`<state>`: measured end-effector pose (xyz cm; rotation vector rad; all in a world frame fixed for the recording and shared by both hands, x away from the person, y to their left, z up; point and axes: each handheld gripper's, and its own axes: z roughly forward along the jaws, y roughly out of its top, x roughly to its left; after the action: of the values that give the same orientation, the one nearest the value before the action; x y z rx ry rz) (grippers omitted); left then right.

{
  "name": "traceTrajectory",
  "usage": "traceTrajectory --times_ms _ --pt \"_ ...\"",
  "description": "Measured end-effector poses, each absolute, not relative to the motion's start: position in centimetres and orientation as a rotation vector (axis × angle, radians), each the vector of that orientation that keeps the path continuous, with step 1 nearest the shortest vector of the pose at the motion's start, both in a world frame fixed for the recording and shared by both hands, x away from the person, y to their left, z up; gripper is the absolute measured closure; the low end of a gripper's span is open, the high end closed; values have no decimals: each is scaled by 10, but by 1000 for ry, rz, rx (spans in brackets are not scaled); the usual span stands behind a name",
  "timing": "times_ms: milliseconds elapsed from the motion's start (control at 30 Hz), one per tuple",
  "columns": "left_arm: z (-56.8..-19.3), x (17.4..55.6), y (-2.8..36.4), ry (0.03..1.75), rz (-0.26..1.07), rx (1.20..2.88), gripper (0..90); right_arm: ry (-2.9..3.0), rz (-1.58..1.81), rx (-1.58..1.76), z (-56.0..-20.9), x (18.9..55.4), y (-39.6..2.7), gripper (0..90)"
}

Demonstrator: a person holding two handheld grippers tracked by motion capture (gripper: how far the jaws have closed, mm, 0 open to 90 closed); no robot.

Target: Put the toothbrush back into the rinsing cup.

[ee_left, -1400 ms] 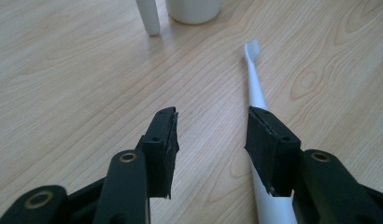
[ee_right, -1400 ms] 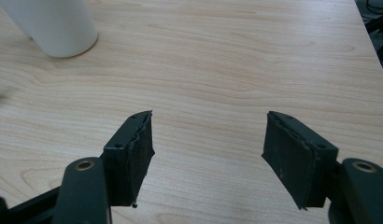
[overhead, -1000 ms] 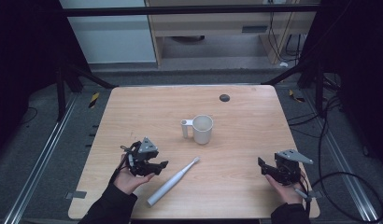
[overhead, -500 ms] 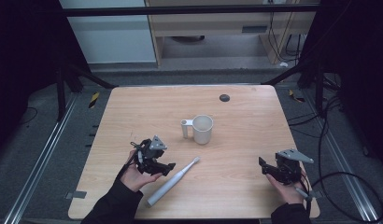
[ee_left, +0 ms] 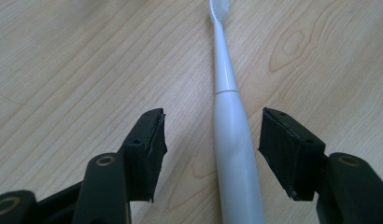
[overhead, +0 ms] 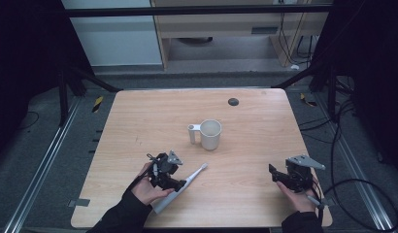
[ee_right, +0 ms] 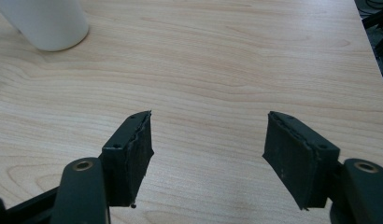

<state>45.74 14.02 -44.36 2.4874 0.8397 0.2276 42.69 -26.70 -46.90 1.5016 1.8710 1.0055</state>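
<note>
My left tongs [ee_left: 210, 144] stand open over the white electric toothbrush [ee_left: 234, 149], with its thick handle lying on the counter [overhead: 139, 121] between the two black jaws and not yet pinched; there is a gap on each side, wider on the near-left jaw than on the other. In the left gripper view the toothbrush runs straight away from me along the line of the jaws, handle end under the tongs, slim neck and bristle head farthest off. So the jaws straddle its long axis crosswise, which I judge is the right set for closing on the handle.

In the high view the toothbrush [overhead: 180, 187] lies slantwise on the near left part of the counter, its butt toward the near edge and its head pointing up and to the right, roughly toward the white mug [overhead: 209, 134] that stands near the middle. My left tongs [overhead: 174, 183] are right on it; my right tongs [overhead: 273, 174] are well apart at the near right, also open and holding nothing, jaws aimed across bare wood toward the mug [ee_right: 42, 21]. The left hand is plainly the nearer one for this pickup.
</note>
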Motion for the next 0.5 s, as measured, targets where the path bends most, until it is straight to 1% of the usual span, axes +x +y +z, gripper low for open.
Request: traceTrajectory --times_ms 200,500 --pt "-446 459 137 833 194 2509 435 1878 1005 1501 -469 427 -267 327" --pt "-449 463 131 840 161 2549 456 1885 1000 1501 -470 428 -266 329"
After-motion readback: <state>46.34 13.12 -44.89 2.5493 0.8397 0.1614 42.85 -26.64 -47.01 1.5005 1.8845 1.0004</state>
